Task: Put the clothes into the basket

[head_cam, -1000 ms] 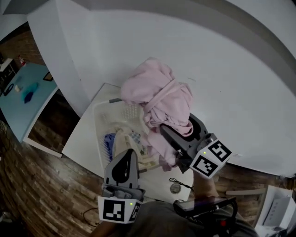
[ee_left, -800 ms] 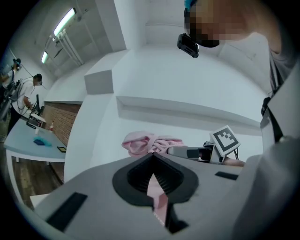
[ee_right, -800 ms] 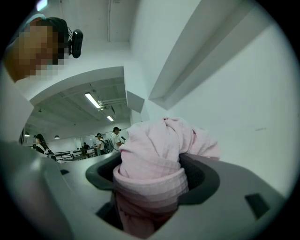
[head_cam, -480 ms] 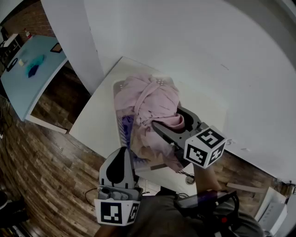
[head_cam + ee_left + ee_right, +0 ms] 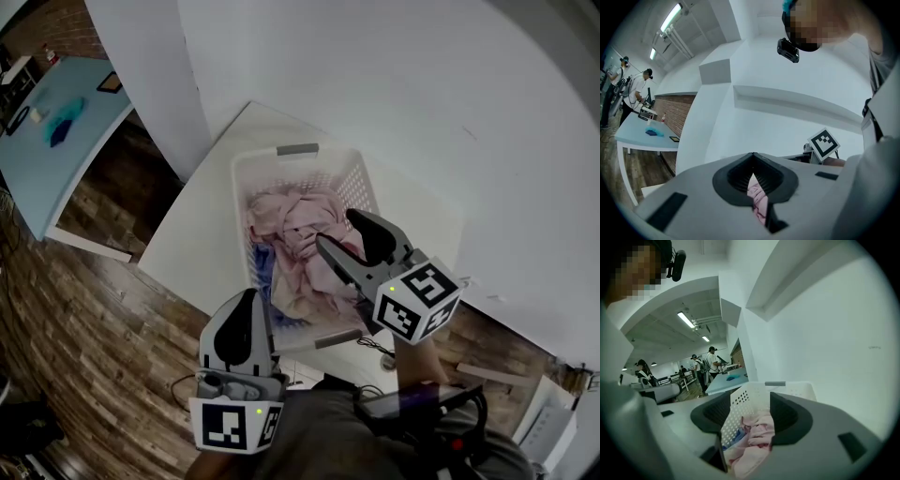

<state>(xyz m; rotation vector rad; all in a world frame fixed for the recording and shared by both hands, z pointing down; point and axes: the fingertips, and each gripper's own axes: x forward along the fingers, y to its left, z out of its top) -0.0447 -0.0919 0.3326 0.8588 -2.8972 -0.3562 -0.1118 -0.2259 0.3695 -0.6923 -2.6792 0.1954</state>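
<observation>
Clothes (image 5: 295, 230), a pink heap with a bit of blue underneath, lie inside the white basket (image 5: 240, 187) on the white table (image 5: 187, 244). My right gripper (image 5: 337, 230) hangs just above them, its jaws apart and closing with nothing caught between the pads (through the gap I only see cloth and basket wall). My left gripper (image 5: 246, 300) sits by the basket's near end, jaws together at the tips, holding nothing.

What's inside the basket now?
A pink garment on top in the white laundry basket; blue cloth and cream cloth peek out beside it. Basket floor and anything lower are covered.
</observation>
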